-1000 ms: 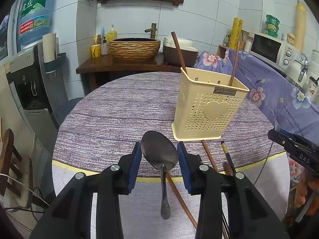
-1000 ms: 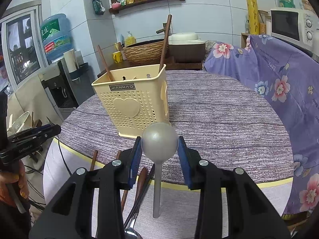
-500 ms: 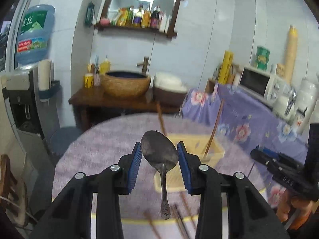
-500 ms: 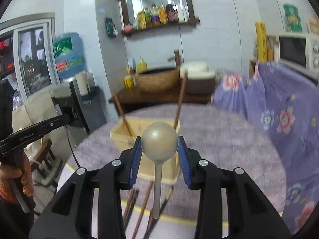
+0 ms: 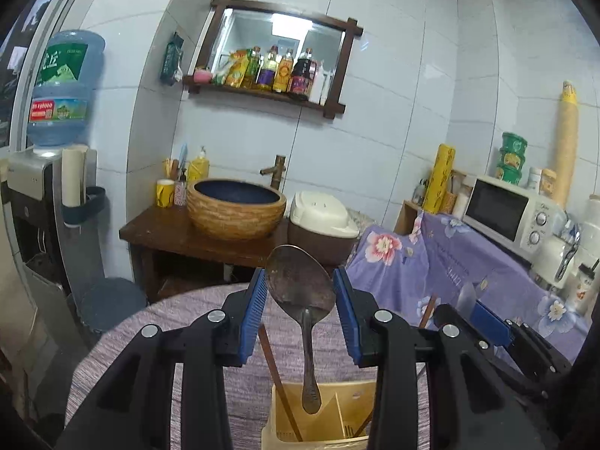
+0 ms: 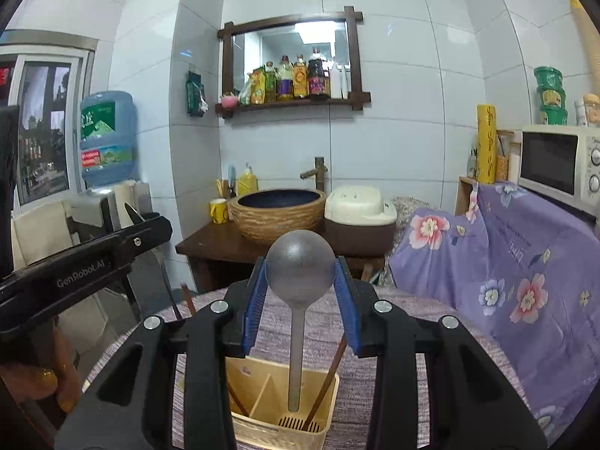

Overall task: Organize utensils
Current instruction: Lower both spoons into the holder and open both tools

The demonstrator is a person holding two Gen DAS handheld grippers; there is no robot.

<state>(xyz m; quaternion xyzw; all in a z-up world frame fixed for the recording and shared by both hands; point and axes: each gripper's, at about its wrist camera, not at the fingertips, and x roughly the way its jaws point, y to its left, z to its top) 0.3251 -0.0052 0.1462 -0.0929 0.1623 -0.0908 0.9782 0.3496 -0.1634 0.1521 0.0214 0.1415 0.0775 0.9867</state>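
My left gripper (image 5: 300,300) is shut on the bowl of a tarnished metal spoon (image 5: 300,285), whose handle hangs down over the open top of the cream utensil holder (image 5: 337,412). In the right wrist view my right gripper (image 6: 300,292) is shut on the round bowl of a grey metal spoon (image 6: 300,270); its straight handle points down into the same cream holder (image 6: 258,390). Brown chopsticks (image 6: 326,378) stand inside the holder's compartments. The right gripper's body (image 5: 487,322) shows at the right of the left wrist view, the left gripper's body (image 6: 75,266) at the left of the right wrist view.
The holder stands on a round table with a purple woven cloth (image 6: 431,322). Behind it are a dark wooden stand with a wicker basin (image 5: 236,206), a rice cooker (image 5: 322,217), a flower-print covered counter with a microwave (image 5: 506,217), and a water dispenser (image 5: 56,112) at left.
Both grippers have risen and moved in over the holder with their spoons; the holder went from ahead on the table to directly beneath the hanging handles. The views have tilted upward.
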